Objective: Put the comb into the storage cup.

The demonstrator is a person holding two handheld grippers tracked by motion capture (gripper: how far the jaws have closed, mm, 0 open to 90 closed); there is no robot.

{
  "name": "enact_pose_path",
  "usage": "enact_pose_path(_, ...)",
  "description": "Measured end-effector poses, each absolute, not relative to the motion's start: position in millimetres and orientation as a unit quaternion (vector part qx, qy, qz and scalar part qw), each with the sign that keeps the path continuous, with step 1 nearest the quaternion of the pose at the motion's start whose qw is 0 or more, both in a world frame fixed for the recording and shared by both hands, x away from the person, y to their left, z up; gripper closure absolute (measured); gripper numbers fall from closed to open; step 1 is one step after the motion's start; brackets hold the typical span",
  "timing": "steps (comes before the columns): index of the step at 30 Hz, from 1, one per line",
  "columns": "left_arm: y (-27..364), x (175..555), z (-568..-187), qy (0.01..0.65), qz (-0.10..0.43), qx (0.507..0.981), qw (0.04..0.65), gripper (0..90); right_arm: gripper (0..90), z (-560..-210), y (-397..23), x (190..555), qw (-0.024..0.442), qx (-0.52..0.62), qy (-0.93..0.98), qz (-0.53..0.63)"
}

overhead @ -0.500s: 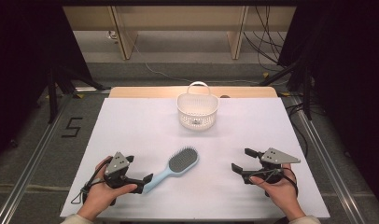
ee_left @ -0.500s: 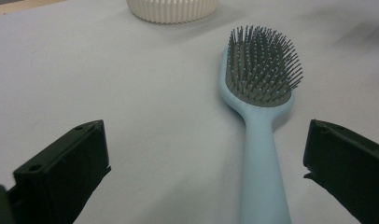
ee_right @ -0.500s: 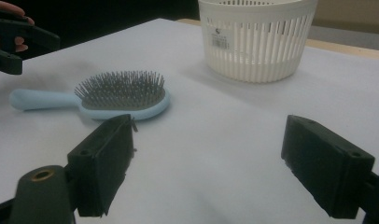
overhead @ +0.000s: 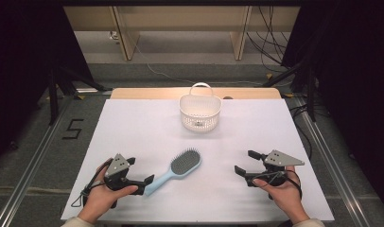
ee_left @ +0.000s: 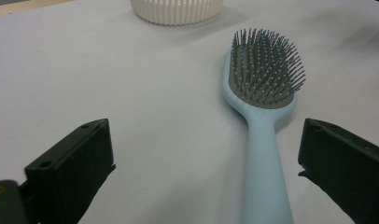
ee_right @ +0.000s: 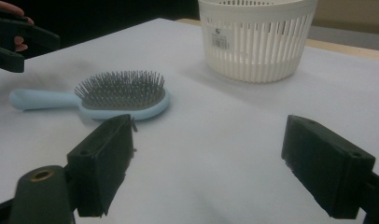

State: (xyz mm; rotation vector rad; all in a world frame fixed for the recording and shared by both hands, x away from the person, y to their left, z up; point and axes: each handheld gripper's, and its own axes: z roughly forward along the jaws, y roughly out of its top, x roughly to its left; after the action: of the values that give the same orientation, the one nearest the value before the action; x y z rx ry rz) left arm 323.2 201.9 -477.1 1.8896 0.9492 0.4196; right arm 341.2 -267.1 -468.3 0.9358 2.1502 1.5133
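High view: our left gripper [overhead: 144, 182] sits near the table's front-left corner, jaws spread wide, nothing pinched. The light-blue plastic hairbrush with grey bristles [overhead: 177, 170] lies bristles-up on the white table [overhead: 133, 127], a bit left of centre toward the front edge, handle end at the left gripper's jaw tips; we can't tell contact from up here. Our right gripper [overhead: 247, 163] is near the front-right, jaws also spread, empty, well apart from the brush. A white slotted plastic basket with a loop handle [overhead: 200, 111] stands upright near the far edge, centre, well clear of both grippers. Nothing lies between the left gripper and the brush. Floor left of the table carries a black "5" mark [overhead: 73, 128]; cables run on the floor beyond the far edge.

Left gripper view: the brush handle [ee_left: 264, 177] runs up between our two spread jaws, closer to the one on the right of this view, and neither pad presses on it. Brush head points away toward the basket [ee_left: 178, 10].

Right gripper view: jaws wide apart over bare table. The brush [ee_right: 113, 95] lies ahead at the left of this view, the basket [ee_right: 255, 39] further off. The left gripper [ee_right: 17, 39] shows at the top-left, just beyond the handle end.
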Motion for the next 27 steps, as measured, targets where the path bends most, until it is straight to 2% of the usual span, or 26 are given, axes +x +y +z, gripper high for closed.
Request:
enact_pose_path(6,204,323,-476,0.391,0.176,0.769,0.473,6.5,17.6,-468,-267,341,0.174,0.331,0.758,0.534)
enact_pose_path(8,205,324,-476,0.395,0.181,0.765,0.476,16.2,17.6,-468,-267,341,0.175,0.331,0.758,0.533)
enact_pose_path(9,206,324,-475,0.395,0.181,0.763,0.477,16.2,17.6,-468,-267,341,0.175,0.331,0.758,0.533)
enact_pose_path(10,208,324,-475,0.399,0.19,0.764,0.471,25.5,17.6,-468,-267,341,0.175,0.332,0.759,0.533)
enact_pose_path(13,210,324,-474,0.396,0.197,0.768,0.463,45.9,17.6,-469,-267,341,0.175,0.331,0.759,0.533)
enact_pose_path(14,211,324,-474,0.397,0.194,0.77,0.461,45.9,17.6,-469,-267,341,0.174,0.331,0.759,0.532)
enact_pose_path(15,211,324,-475,0.397,0.194,0.773,0.454,57.6,17.6,-469,-267,341,0.175,0.331,0.759,0.532)
enact_pose_path(16,211,324,-475,0.397,0.194,0.773,0.454,61.9,17.6,-469,-267,341,0.175,0.331,0.759,0.532)
enact_pose_path(17,211,324,-475,0.396,0.195,0.776,0.451,61.9,17.6,-469,-267,341,0.175,0.331,0.759,0.532)
enact_pose_path(18,212,324,-474,0.398,0.197,0.779,0.442,70.8,17.6,-469,-267,341,0.174,0.331,0.759,0.533)
enact_pose_path(21,213,324,-474,0.401,0.197,0.78,0.438,81.5,17.6,-469,-267,341,0.175,0.331,0.759,0.532)
enact_pose_path(22,214,324,-473,0.403,0.195,0.781,0.436,81.5,17.6,-469,-267,341,0.175,0.331,0.759,0.532)
enact_pose_path(23,214,324,-472,0.405,0.194,0.781,0.435,88.2,17.6,-469,-267,341,0.175,0.331,0.759,0.533)
enact_pose_path(27,215,324,-471,0.41,0.195,0.785,0.421,89.7,17.6,-469,-267,341,0.174,0.331,0.76,0.532)
